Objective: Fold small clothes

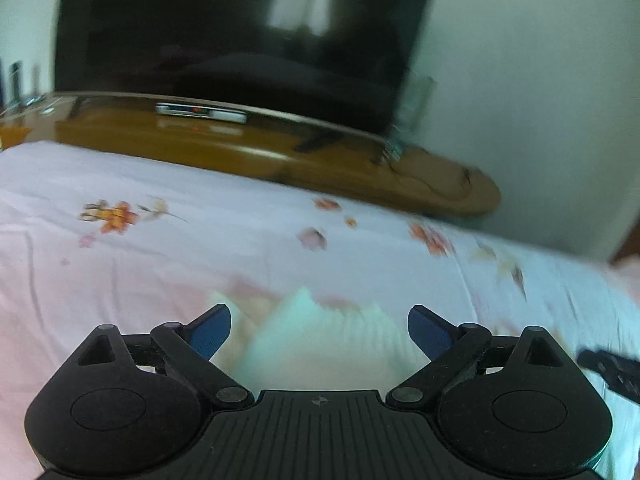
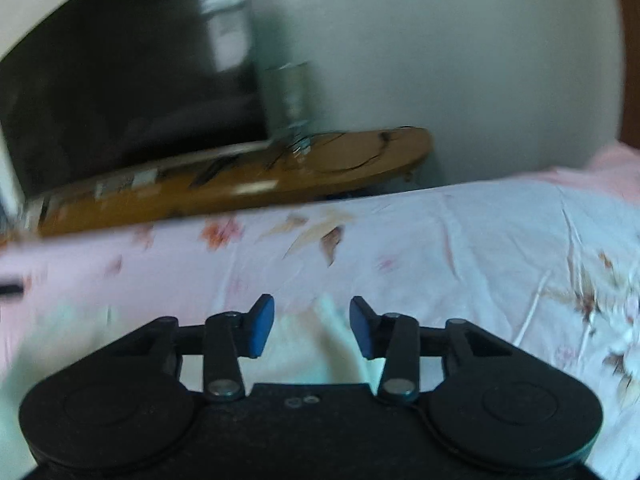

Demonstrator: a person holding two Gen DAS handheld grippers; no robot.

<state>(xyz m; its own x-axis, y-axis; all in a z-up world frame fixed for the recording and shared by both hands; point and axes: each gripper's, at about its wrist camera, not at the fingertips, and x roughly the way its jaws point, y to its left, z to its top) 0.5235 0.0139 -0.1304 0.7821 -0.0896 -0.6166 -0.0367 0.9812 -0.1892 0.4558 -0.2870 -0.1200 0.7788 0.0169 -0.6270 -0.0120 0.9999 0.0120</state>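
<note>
A small pale mint and cream garment (image 1: 320, 340) lies on the pink floral bed sheet (image 1: 160, 264), blurred by motion. My left gripper (image 1: 319, 334) hangs just above it, open wide, its blue pads (image 1: 212, 332) clear of the cloth on both sides. In the right wrist view the same pale garment (image 2: 312, 344) lies under my right gripper (image 2: 312, 326), whose jaws stand partly apart with the pads not pressing the cloth. The right gripper's black tip (image 1: 612, 372) shows at the lower right of the left wrist view.
Beyond the bed edge runs a wooden TV bench (image 1: 240, 148) with a large dark television (image 1: 224, 40) on it. A pale wall (image 1: 520, 100) stands to the right. Wrinkled sheet (image 2: 500, 248) spreads right of the garment.
</note>
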